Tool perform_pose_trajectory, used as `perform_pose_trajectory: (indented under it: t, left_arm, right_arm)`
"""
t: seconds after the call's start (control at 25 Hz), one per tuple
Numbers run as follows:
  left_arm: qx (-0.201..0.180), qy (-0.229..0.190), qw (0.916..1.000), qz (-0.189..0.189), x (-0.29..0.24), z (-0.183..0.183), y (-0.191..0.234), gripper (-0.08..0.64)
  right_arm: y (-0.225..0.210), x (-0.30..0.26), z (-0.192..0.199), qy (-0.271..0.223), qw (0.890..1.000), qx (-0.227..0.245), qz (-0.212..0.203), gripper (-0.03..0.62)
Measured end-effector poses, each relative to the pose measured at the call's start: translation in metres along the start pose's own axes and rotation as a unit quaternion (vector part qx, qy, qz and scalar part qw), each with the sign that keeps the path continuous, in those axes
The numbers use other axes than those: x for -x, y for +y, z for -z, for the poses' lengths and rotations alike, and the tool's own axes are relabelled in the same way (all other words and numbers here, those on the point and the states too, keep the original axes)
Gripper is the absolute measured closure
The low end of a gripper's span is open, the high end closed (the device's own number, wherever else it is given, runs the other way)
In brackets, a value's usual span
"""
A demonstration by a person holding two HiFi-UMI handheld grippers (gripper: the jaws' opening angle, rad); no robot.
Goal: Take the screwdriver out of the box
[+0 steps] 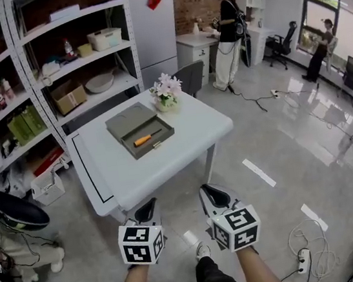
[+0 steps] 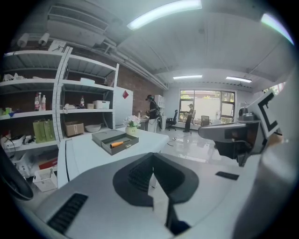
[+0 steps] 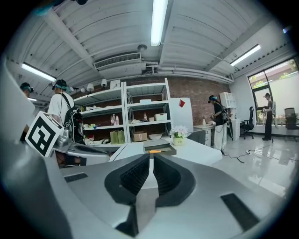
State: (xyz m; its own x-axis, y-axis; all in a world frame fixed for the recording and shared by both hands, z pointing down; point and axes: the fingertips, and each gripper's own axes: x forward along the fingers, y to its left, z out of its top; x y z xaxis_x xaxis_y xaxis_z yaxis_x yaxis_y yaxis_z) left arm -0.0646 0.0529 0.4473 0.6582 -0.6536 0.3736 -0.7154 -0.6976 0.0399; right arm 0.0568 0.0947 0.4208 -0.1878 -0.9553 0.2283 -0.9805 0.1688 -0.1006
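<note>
The orange screwdriver is lying inside the open grey box on the white worktop. The left claw and the right claw are hovering near the worktop, both closed and holding nothing.

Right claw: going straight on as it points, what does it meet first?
Likely the white square table, at its near edge, before the open grey box holding the orange-handled screwdriver. Depth is unclear.

Screwdriver in open box, white table
</note>
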Motion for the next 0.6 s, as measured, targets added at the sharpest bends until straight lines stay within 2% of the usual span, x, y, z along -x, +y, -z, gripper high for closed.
perform_pose_trajectory:
  t: [0.6]
  left_arm:
    - [0.015, 0.013, 0.9995, -0.026, -0.121, -0.049, 0.048, 0.557]
  right_arm:
    - [-0.085, -0.115, -0.027, 0.019, 1.000, -0.005, -0.024, 0.541]
